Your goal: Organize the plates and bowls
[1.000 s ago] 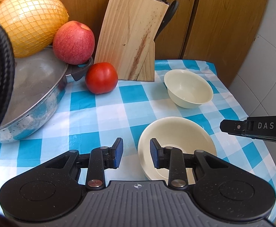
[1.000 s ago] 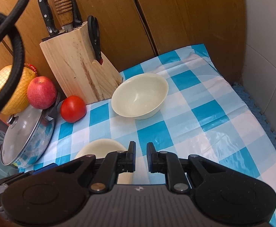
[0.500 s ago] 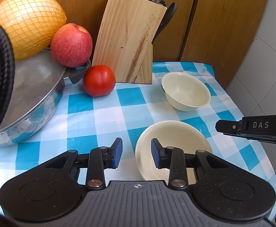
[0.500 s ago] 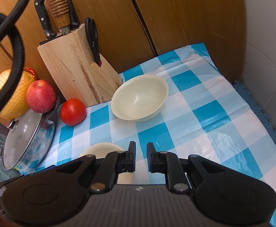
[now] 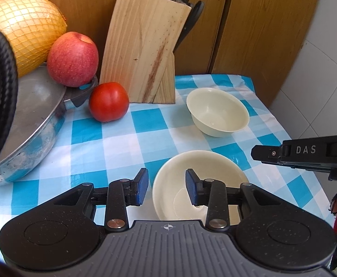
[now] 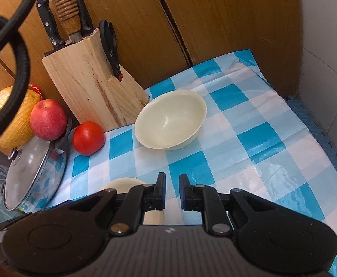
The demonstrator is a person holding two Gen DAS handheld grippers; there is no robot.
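Two cream bowls stand on the blue-and-white checked cloth. The near bowl (image 5: pixel 180 166) lies under my left gripper (image 5: pixel 166 185). Its blue-padded fingers straddle the bowl's left rim, one outside and one inside, with clear gaps to the rim, so it is open. The far bowl (image 5: pixel 217 113) sits empty beside the knife block, also seen in the right wrist view as the far bowl (image 6: pixel 170 120). My right gripper (image 6: pixel 171 184) hovers over the cloth just right of the near bowl (image 6: pixel 122 183). Its jaws are shut to a narrow slit with nothing between them.
A wooden knife block (image 5: pixel 143 46) stands against the wooden cabinet at the back. A tomato (image 5: pixel 108 101), an apple (image 5: pixel 72 58), a netted pomelo (image 5: pixel 27 27) and a lidded steel pot (image 5: pixel 29 115) crowd the left. A tiled wall (image 6: pixel 325 69) and foam mat (image 6: pixel 318 133) border the right.
The left gripper's jaws have widened slightly around the near bowl's rim. Both hands stay almost still, and the right jaws keep the same narrow slit.
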